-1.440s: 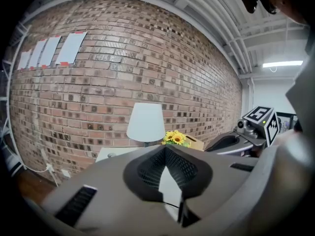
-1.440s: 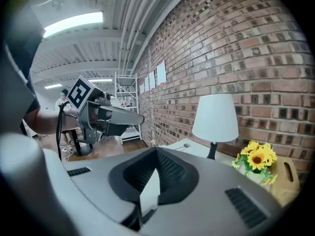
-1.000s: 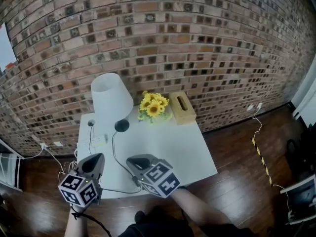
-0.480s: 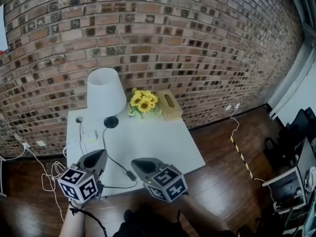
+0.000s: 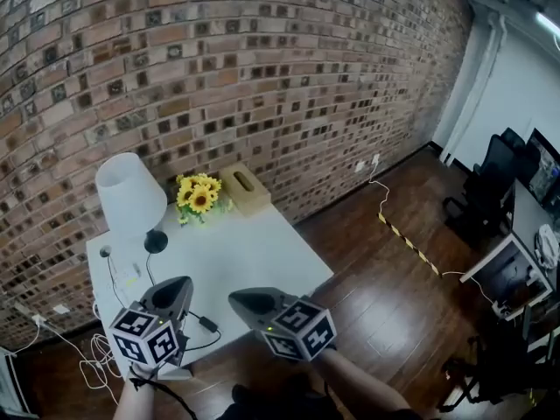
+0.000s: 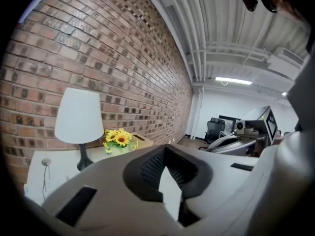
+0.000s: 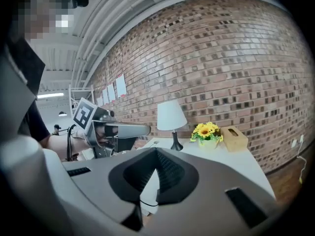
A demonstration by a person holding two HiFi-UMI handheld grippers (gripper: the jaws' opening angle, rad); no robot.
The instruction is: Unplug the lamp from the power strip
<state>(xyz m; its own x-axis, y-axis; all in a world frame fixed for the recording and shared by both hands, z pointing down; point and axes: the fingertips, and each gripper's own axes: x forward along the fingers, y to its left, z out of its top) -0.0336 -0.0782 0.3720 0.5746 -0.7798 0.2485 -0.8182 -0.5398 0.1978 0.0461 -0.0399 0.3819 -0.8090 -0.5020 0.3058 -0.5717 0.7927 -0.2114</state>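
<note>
At the desk's [image 5: 262, 256] near edge, left tongs [image 5: 179, 287] and right tongs [image 5: 242, 299] hover shut and empty, likely approaching; gripping at the power strip [image 5: 128, 276] ahead needs them opened.

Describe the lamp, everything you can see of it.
The lamp stands upright at the back left of the white table, close to the brick wall. It has a plain white cone shade that looks unlit, a thin dark stem and a round black base. Its black cord, carrying a small block, trails toward the table's front edge.

Holding left gripper [image 5: 178, 285] and right gripper [image 5: 238, 299] side by side, near, tilted slightly downward, jaws together, nothing between them.
</note>
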